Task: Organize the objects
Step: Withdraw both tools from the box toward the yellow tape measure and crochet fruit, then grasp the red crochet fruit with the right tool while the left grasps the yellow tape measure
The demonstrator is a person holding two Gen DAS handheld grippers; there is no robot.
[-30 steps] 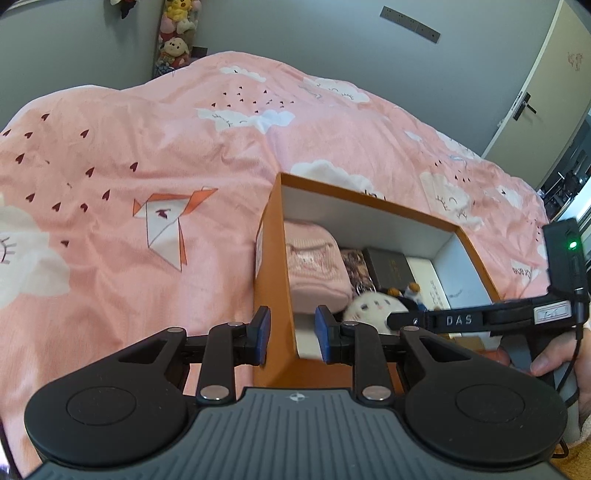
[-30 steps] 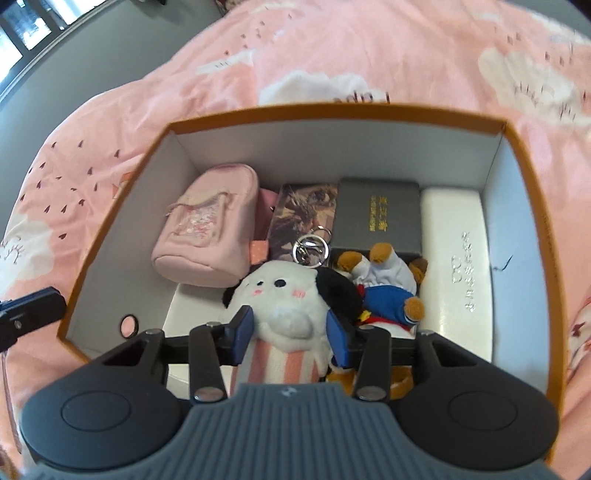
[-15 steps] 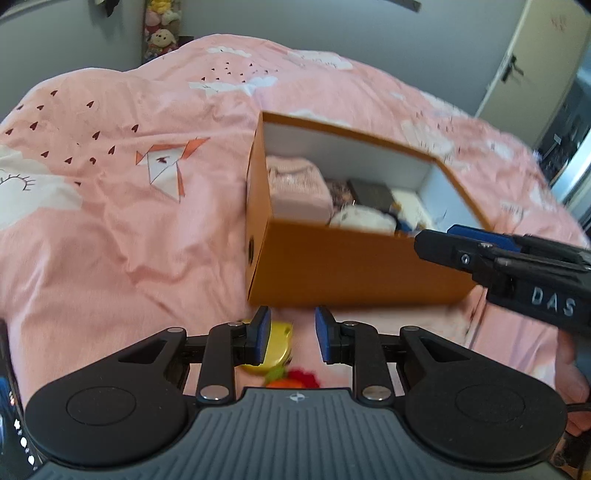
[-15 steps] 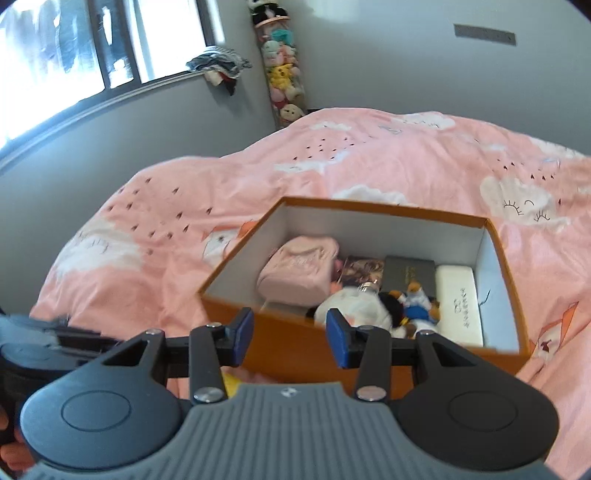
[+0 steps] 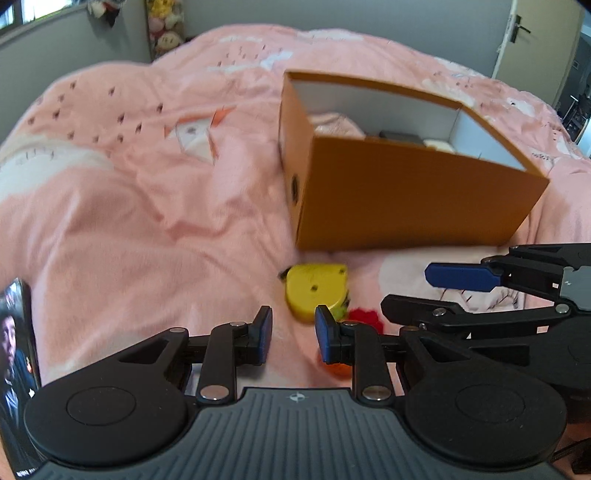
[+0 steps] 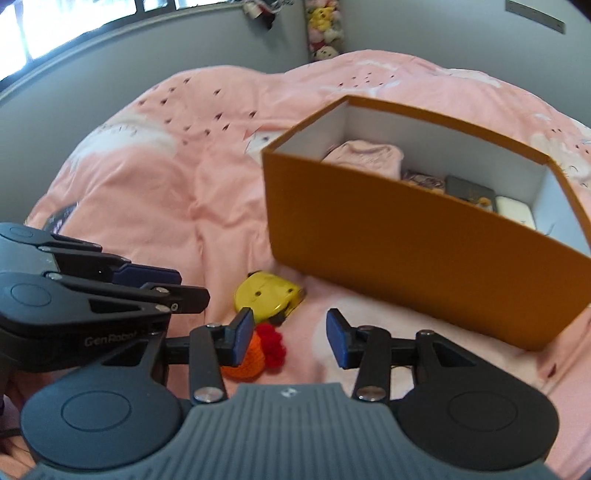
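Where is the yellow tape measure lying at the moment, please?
The yellow tape measure lies on the pink bedspread just in front of the orange box, outside it, beside a red-and-orange knitted toy.

A home bedroom: a bed under a pink cloud-print duvet [image 6: 155,192] fills the view; plush toys [image 6: 325,33] stacked at twelve o'clock; a door [image 5: 535,44] at two o'clock.

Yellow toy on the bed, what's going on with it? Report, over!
Left gripper and right gripper both open, empty. Yellow rounded plastic toy loose on pink blanket, outside orange cardboard box. Orange and red crocheted toy beside it.
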